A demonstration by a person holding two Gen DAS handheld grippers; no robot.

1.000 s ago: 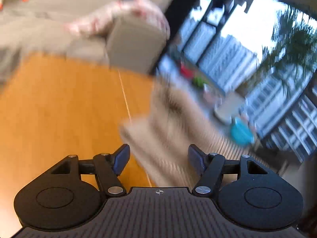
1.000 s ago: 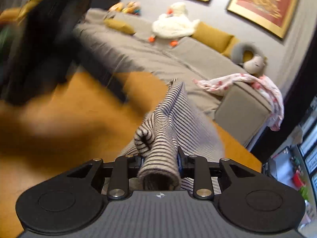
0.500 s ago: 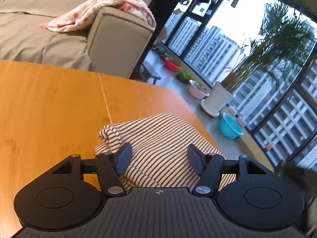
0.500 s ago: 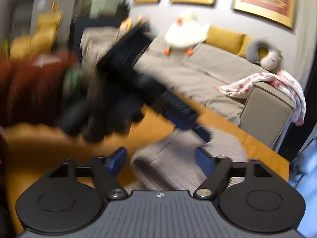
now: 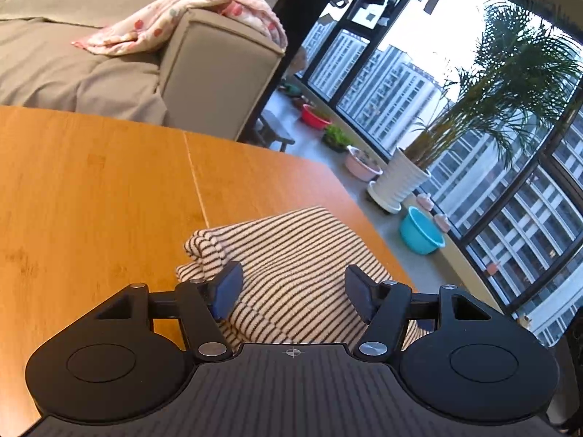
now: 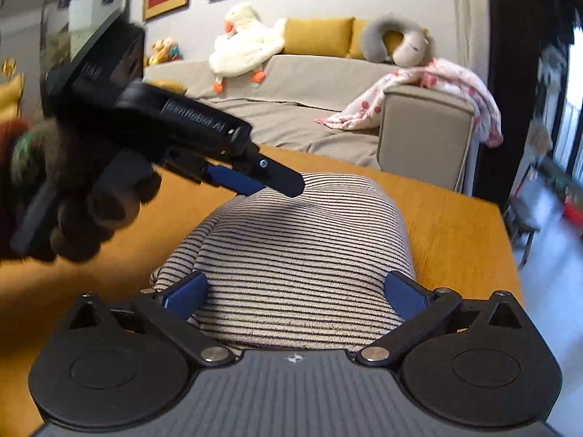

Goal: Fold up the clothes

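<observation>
A cream garment with thin dark stripes point(image 6: 302, 255) lies in a folded, rounded heap on the orange wooden table point(image 6: 448, 225), close to the table's right edge point(image 5: 368, 215). My right gripper point(image 6: 295, 291) is low at the near end of the heap. Its jaws are opening wide, with the cloth between them and the blue pads point(image 6: 186, 291) clear of it. A hand holds my left gripper point(image 6: 262, 182) over the heap's far left side. In the left wrist view the left gripper point(image 5: 293, 287) stands open above the striped garment point(image 5: 291, 255), gripping nothing.
A grey sofa point(image 6: 419, 134) stands behind the table, with a pink spotted blanket point(image 6: 437, 80) over its arm and a white plush duck point(image 6: 244, 43) on its back. To the right, below the table edge, are a potted palm point(image 5: 397, 178) and a blue basin point(image 5: 419, 233).
The right gripper was shut on a raised fold of the striped garment; it has let go and opened wide, and the cloth now lies on the table. The left gripper swung in over it.
</observation>
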